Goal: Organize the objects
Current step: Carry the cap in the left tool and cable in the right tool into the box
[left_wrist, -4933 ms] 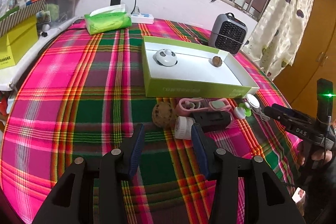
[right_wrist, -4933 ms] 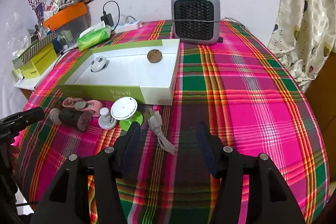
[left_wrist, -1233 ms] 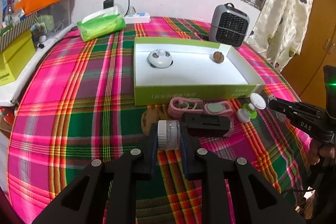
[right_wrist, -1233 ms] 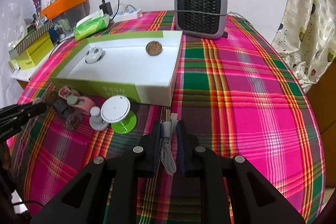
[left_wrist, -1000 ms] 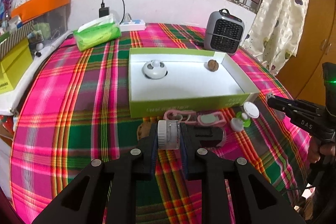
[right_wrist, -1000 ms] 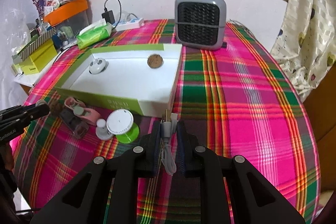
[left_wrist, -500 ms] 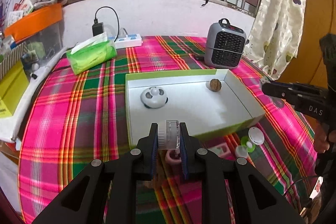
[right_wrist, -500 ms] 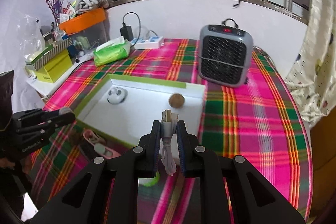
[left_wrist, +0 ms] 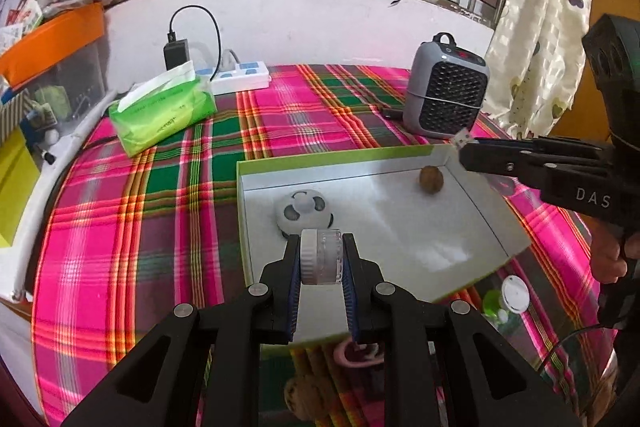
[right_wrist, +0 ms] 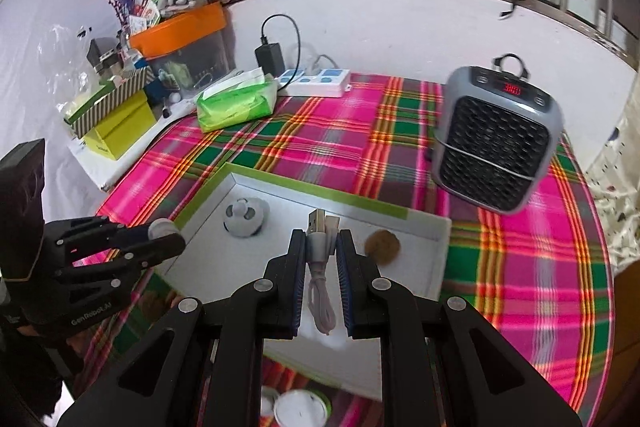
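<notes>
My left gripper (left_wrist: 321, 251) is shut on a small clear jar with a white lid (left_wrist: 321, 258), held over the near left part of the green-rimmed white box (left_wrist: 400, 239). My right gripper (right_wrist: 322, 239) is shut on a white USB cable (right_wrist: 320, 251), whose loop hangs below the pads over the box (right_wrist: 320, 193). Inside the box lie a round white gadget (left_wrist: 304, 213) (right_wrist: 245, 217) and a walnut (left_wrist: 431, 179) (right_wrist: 383, 247). Each view shows the other gripper at its edge: the right gripper (left_wrist: 464, 147) and the left gripper (right_wrist: 166, 233).
A grey heater (left_wrist: 446, 91) (right_wrist: 496, 147) stands behind the box. A green tissue pack (left_wrist: 164, 111) and a power strip (left_wrist: 240, 71) lie at the back left. A white and green round item (left_wrist: 508, 297), a pink item (left_wrist: 356, 351) and a brown nut (left_wrist: 308, 391) lie in front of the box.
Both grippers have risen off the cloth and moved forward over the box, the left with the jar and the right with the cable. Their grips have not changed.
</notes>
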A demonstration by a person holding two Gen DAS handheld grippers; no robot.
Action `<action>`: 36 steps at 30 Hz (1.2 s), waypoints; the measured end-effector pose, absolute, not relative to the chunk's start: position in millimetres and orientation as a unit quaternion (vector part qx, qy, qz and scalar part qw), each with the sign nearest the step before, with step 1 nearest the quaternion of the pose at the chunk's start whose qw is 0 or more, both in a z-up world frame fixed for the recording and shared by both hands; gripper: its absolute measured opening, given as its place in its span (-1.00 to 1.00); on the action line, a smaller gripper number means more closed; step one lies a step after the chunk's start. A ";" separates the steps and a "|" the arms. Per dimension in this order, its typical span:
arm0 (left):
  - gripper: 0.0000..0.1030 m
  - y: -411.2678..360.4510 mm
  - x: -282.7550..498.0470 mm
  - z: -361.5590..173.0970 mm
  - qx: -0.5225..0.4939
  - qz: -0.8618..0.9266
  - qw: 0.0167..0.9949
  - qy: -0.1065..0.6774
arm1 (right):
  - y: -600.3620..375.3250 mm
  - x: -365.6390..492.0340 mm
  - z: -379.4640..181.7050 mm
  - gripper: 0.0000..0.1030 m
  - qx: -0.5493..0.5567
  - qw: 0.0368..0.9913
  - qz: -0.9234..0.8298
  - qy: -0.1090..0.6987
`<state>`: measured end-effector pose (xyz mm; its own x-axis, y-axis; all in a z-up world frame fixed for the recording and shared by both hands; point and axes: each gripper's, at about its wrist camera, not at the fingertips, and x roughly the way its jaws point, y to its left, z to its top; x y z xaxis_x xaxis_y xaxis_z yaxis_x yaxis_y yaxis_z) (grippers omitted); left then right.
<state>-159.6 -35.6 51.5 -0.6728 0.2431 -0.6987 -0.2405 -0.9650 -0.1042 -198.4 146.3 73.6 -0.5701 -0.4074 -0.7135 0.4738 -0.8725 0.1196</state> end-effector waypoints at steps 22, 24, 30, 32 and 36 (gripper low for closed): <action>-0.67 -25.5 -199.8 16.8 -0.434 0.891 0.130 0.009 | 85.1 -258.2 24.0 -0.68 0.468 0.277 -0.832 0.104; -0.67 -23.3 -200.3 16.6 -0.432 0.893 0.129 0.016 | 83.2 -260.1 20.1 -0.68 0.472 0.273 -0.831 0.110; -0.67 -21.3 -202.6 16.0 -0.434 0.892 0.128 0.021 | 80.6 -263.2 16.4 -0.68 0.474 0.269 -0.831 0.117; -0.67 -20.5 -202.8 15.8 -0.434 0.892 0.126 0.025 | 79.4 -264.1 15.1 -0.68 0.475 0.266 -0.830 0.120; -0.67 -19.8 -203.1 15.4 -0.434 0.892 0.124 0.029 | 79.0 -265.2 12.7 -0.68 0.477 0.266 -0.829 0.121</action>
<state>-203.1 -19.8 15.4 -0.5917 0.1968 -0.7818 -0.2467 -0.9674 -0.0568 -265.2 79.0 12.7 -0.4034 -0.3247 -0.8555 0.5563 -0.8293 0.0524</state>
